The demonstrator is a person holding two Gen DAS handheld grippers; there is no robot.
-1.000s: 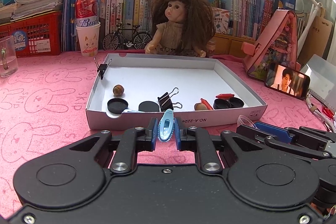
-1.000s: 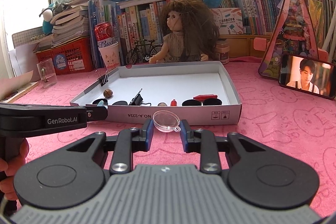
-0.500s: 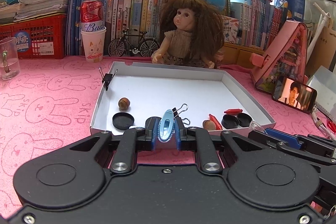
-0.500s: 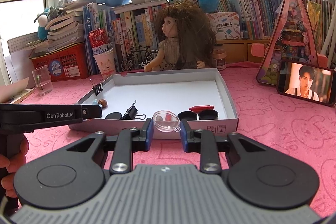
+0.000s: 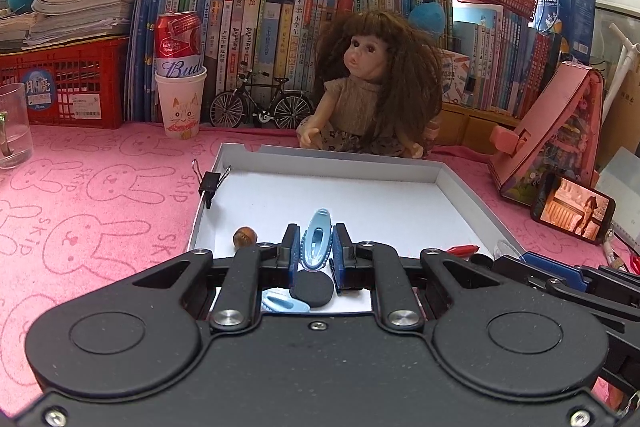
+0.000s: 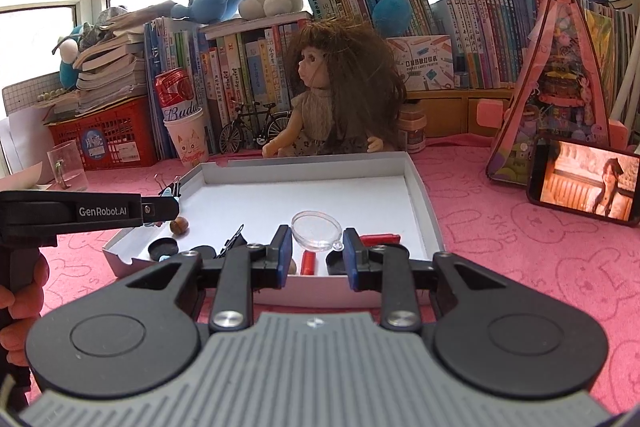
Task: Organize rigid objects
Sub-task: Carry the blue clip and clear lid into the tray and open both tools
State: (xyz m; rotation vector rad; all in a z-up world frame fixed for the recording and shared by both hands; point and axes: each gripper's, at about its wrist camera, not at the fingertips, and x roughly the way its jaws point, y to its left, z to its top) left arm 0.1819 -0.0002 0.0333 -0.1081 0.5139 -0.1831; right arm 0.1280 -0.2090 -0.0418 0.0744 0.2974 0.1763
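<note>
My left gripper [image 5: 316, 247] is shut on a light-blue hair clip [image 5: 317, 243], held upright over the near part of the shallow white box [image 5: 460, 183]. Below it lie a black round lid [image 5: 312, 289] and a second blue clip [image 5: 284, 303]. My right gripper [image 6: 316, 241] is shut on a clear plastic dome [image 6: 316, 229] above the box's front wall [image 6: 320, 291]. In the box lie a brown nut [image 6: 179, 226], black lids [image 6: 163, 248], a binder clip [image 6: 232, 239] and red pieces [image 6: 380, 238]. The left gripper's body [image 6: 80, 213] reaches in from the left of the right wrist view.
A doll [image 5: 368, 87] sits right behind the box. A black binder clip [image 5: 210, 183] grips the box's left wall. A phone [image 6: 584, 183] and a pink toy house [image 6: 560, 87] stand at the right. A cup with a can [image 5: 180, 99], a glass [image 5: 12, 127] and books line the back.
Both grippers have moved forward and a little up, from in front of the box to over its near edge. Each still holds its object.
</note>
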